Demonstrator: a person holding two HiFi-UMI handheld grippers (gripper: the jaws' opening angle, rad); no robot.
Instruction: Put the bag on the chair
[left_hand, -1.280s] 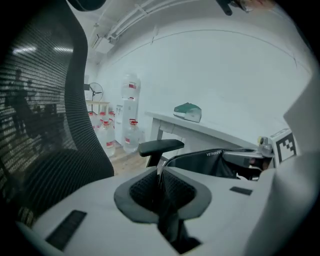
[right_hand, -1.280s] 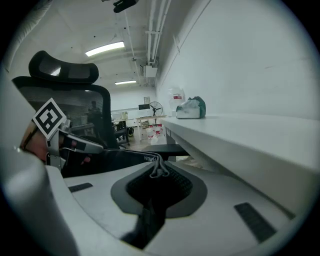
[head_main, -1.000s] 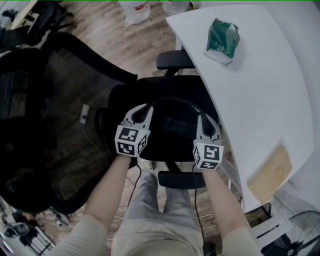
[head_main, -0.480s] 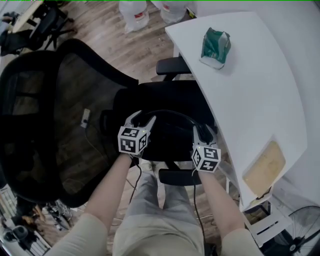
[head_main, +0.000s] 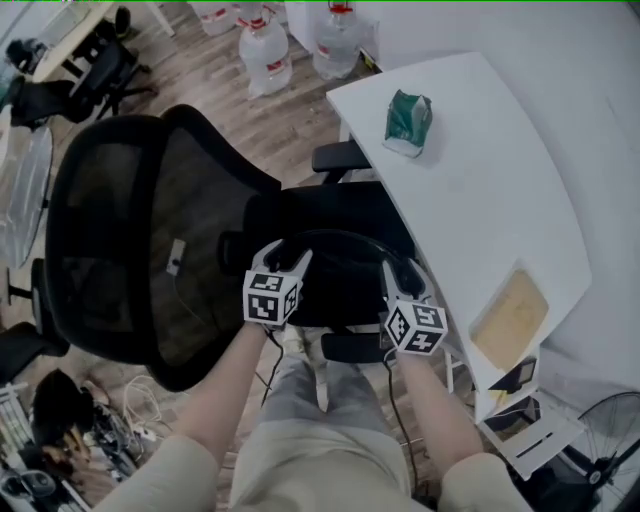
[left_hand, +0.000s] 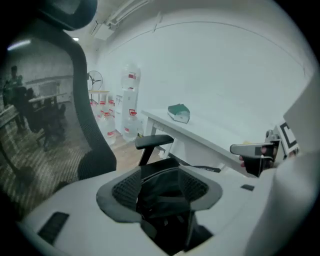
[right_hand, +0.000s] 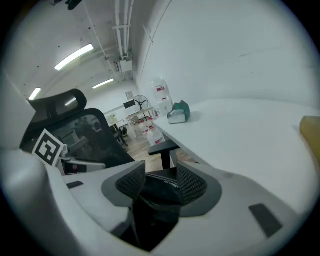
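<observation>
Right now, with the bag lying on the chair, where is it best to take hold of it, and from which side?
Probably the handle that arches over the bag: it shows as an open loop, so come down from above and close across it.

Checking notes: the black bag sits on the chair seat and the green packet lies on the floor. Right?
No: the head view shows the green packet on the white table instead. The black bag does sit on the chair seat.
</observation>
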